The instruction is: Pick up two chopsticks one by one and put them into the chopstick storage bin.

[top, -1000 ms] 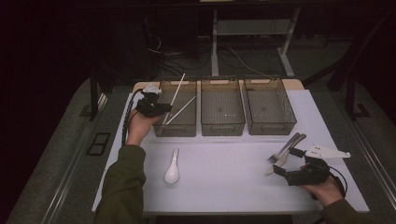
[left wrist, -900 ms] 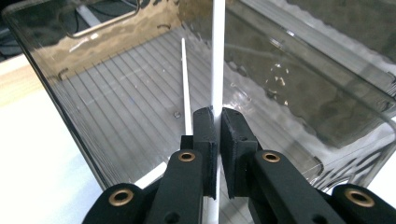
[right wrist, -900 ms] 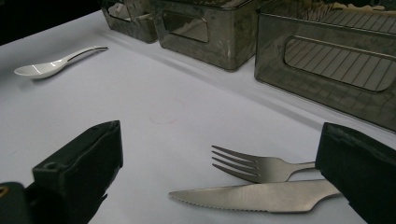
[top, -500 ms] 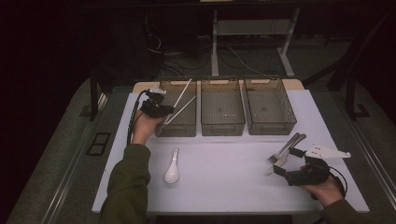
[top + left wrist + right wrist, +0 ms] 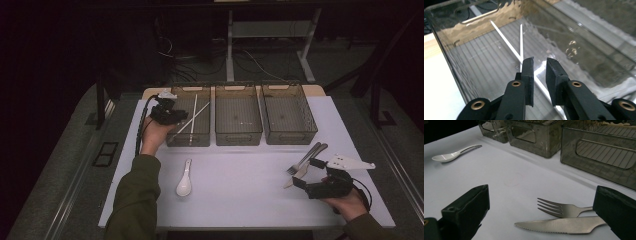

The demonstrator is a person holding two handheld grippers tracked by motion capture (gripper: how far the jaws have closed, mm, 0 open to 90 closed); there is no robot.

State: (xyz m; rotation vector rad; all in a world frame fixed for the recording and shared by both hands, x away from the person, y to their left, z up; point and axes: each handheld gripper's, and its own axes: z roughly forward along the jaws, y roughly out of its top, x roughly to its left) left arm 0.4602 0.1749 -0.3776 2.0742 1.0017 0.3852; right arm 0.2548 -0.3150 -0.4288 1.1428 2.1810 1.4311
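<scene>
Over the left bin (image 5: 189, 131) at the table's far-left corner, left gripper (image 5: 172, 116) hovers at the near-left rim, jaws narrowly apart with nothing between them. Two white chopsticks (image 5: 520, 47) lie crossed inside that bin, one leaning over the rim. Looks like a drop-off spot: long thin stuff goes in this bin, and the jaws sit just above the sticks, not touching as far as I can tell.

Middle bin (image 5: 238, 116) and right bin (image 5: 288, 114) hold no cutlery, apparently reserved for other types.

Near the table's right edge, right gripper (image 5: 310, 176) has its jaws spread wide, flanking the fork (image 5: 560, 209) and knife (image 5: 564, 225), which lie side by side between them. Likely lined up for the next pick.

White spoon (image 5: 184, 183) lies alone towards the near-left of the table (image 5: 240, 200), well apart from both grippers.
</scene>
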